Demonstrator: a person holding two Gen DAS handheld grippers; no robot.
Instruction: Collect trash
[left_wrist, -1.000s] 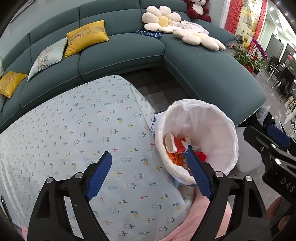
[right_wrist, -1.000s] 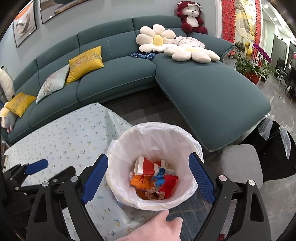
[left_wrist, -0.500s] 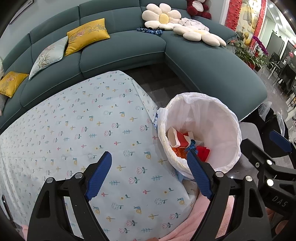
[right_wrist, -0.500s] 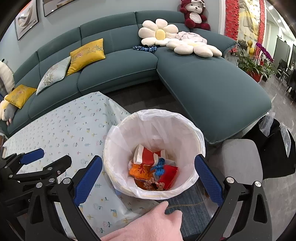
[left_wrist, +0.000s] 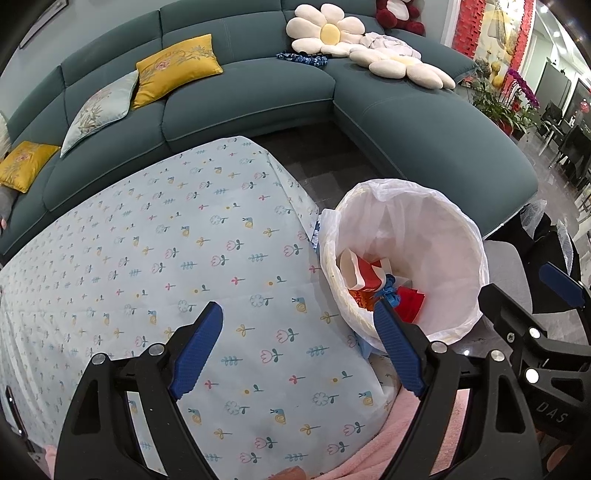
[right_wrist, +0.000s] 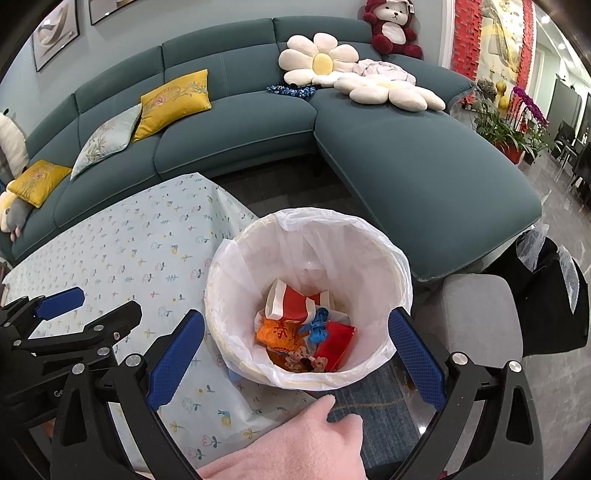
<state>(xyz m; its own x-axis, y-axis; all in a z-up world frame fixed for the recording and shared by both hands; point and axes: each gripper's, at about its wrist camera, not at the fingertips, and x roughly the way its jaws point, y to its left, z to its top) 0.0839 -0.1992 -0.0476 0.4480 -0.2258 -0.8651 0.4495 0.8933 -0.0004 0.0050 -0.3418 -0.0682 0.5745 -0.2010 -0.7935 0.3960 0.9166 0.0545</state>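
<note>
A round bin lined with a white bag (right_wrist: 369, 236) stands beside the table's right corner; it also shows in the left wrist view (left_wrist: 443, 206). Inside lie red and orange wrappers (right_wrist: 291, 321), a blue scrap and other trash (left_wrist: 373, 280). My right gripper (right_wrist: 295, 354) is open and empty above the bin's near rim. My left gripper (left_wrist: 295, 339) is open and empty above the table (left_wrist: 147, 240), left of the bin.
A floral cloth covers the table (right_wrist: 147, 240). A teal corner sofa (right_wrist: 406, 155) with yellow cushions (right_wrist: 173, 99) and flower pillows wraps the back and right. A grey stool (right_wrist: 476, 317) and a black bag (right_wrist: 554, 295) stand right of the bin. A pink sleeve (right_wrist: 288, 443) shows below.
Both grippers have drawn back and risen a little. The right gripper's jaws have spread wider. The bin and trash have not moved.
</note>
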